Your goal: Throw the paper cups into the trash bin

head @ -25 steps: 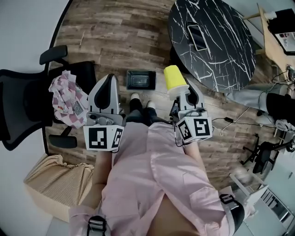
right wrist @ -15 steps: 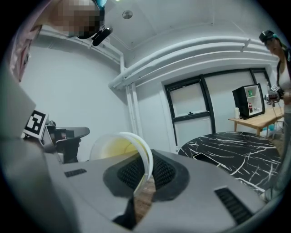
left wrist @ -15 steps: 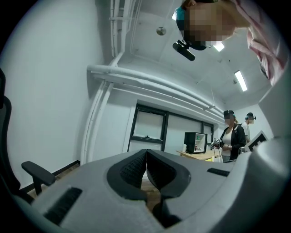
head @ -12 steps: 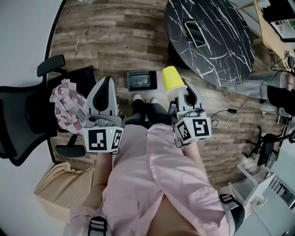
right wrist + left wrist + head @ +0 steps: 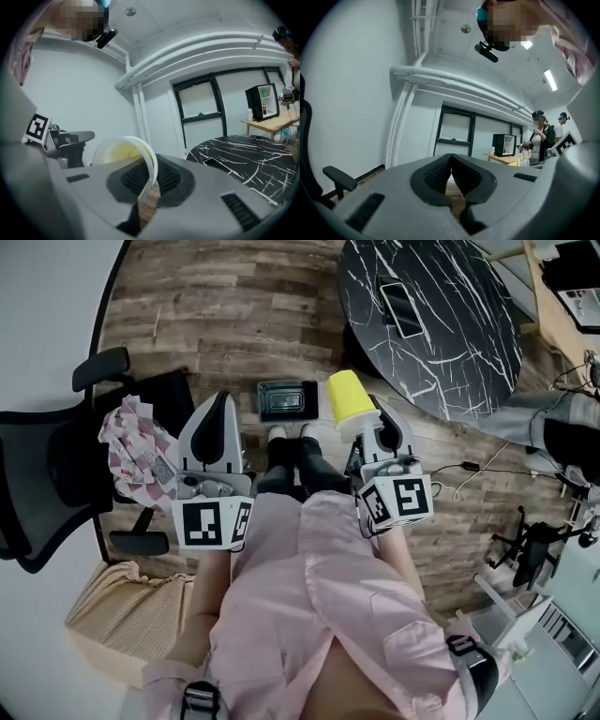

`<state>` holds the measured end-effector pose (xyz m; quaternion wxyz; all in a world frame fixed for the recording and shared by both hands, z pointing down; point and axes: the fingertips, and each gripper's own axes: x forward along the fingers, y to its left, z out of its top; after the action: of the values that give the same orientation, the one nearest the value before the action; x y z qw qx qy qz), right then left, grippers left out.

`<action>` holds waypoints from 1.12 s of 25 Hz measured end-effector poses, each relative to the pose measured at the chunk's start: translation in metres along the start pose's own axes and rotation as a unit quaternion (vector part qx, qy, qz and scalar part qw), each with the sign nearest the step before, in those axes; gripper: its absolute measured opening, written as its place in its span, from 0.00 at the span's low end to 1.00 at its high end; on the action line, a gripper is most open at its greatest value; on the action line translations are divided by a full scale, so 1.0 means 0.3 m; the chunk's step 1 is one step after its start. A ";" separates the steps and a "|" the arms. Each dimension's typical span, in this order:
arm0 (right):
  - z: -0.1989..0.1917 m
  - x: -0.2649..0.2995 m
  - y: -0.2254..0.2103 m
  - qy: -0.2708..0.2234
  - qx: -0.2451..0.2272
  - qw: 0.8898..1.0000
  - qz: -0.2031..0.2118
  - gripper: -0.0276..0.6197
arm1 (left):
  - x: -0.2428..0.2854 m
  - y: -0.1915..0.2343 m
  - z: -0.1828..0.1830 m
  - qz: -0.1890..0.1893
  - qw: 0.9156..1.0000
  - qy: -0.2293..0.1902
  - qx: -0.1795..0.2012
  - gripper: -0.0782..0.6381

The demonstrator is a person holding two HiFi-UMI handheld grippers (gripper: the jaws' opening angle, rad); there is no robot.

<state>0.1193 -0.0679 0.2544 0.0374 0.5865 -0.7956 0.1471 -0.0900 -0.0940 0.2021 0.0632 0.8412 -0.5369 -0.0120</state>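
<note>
The right claw (image 5: 373, 423) is pinching a yellow paper cup (image 5: 347, 404) by its rim. In the right gripper view the white lip of the cup (image 5: 123, 152) runs down between the two jaws of the claw (image 5: 152, 180). The cup's open mouth faces back toward the claw and its closed bottom points away from it.

The left claw (image 5: 219, 401) is pressed together with nothing in it; in the left gripper view the pads (image 5: 438, 176) meet at the tips.

Both claws are held out in front of the person in the pink shirt (image 5: 309, 606), side by side and near each other. On the wood floor (image 5: 234, 306), ahead of and between the two claws, sits a black rectangular trash bin (image 5: 287, 401). The cup hangs in the air just to the right of it, as seen from above.

Beyond the right claw stands a round black marbled bench (image 5: 441, 324) with a phone (image 5: 398, 307) lying on it. To the left of the left claw is a black office chair (image 5: 56, 465) with a pink-and-white cloth (image 5: 131, 451) heaped on the seat.
</note>
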 end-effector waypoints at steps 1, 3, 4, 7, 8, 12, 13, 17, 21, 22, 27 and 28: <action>0.002 0.008 -0.001 0.002 -0.004 1.000 0.005 0.10 | 0.003 0.000 -0.004 0.002 1.000 0.001 -0.002 0.13; 0.000 0.022 -0.004 0.007 -0.016 1.000 0.014 0.10 | 0.007 -0.001 -0.016 0.004 1.000 0.004 -0.005 0.13; -0.004 0.030 -0.004 0.011 -0.023 1.000 0.018 0.10 | 0.008 -0.001 -0.023 0.006 1.000 0.006 -0.006 0.13; -0.030 0.056 -0.004 0.031 -0.046 0.998 0.032 0.10 | 0.005 0.007 -0.047 0.011 1.000 0.012 -0.008 0.13; -0.043 0.066 -0.005 0.039 -0.055 0.997 0.037 0.10 | 0.004 0.012 -0.057 0.013 1.000 0.015 -0.009 0.13; -0.118 0.115 -0.015 0.072 -0.089 0.992 0.056 0.10 | -0.001 0.034 -0.104 0.027 0.999 0.025 -0.013 0.13; -0.142 0.128 -0.019 0.081 -0.094 0.990 0.060 0.10 | -0.002 0.038 -0.117 0.030 0.999 0.027 -0.015 0.13; -0.241 0.175 -0.032 0.112 -0.108 0.985 0.068 0.10 | -0.003 0.055 -0.173 0.041 0.998 0.034 -0.024 0.13; -0.340 0.225 -0.035 0.136 -0.118 0.981 0.076 0.10 | -0.001 0.073 -0.235 0.050 0.997 0.040 -0.032 0.13; -0.365 0.239 -0.035 0.141 -0.121 0.979 0.078 0.10 | 0.000 0.077 -0.252 0.052 0.997 0.042 -0.033 0.13; -0.511 0.290 -0.061 0.175 -0.136 0.972 0.076 0.10 | -0.008 0.092 -0.339 0.063 0.996 0.057 -0.041 0.13; -0.545 0.298 -0.068 0.182 -0.138 0.971 0.075 0.10 | -0.012 0.096 -0.356 0.067 0.995 0.060 -0.044 0.13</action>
<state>0.0925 -0.1105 0.4350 0.2515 0.4774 -0.8298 0.1423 -0.1081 -0.0927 0.3113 0.1325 0.7992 -0.5859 0.0193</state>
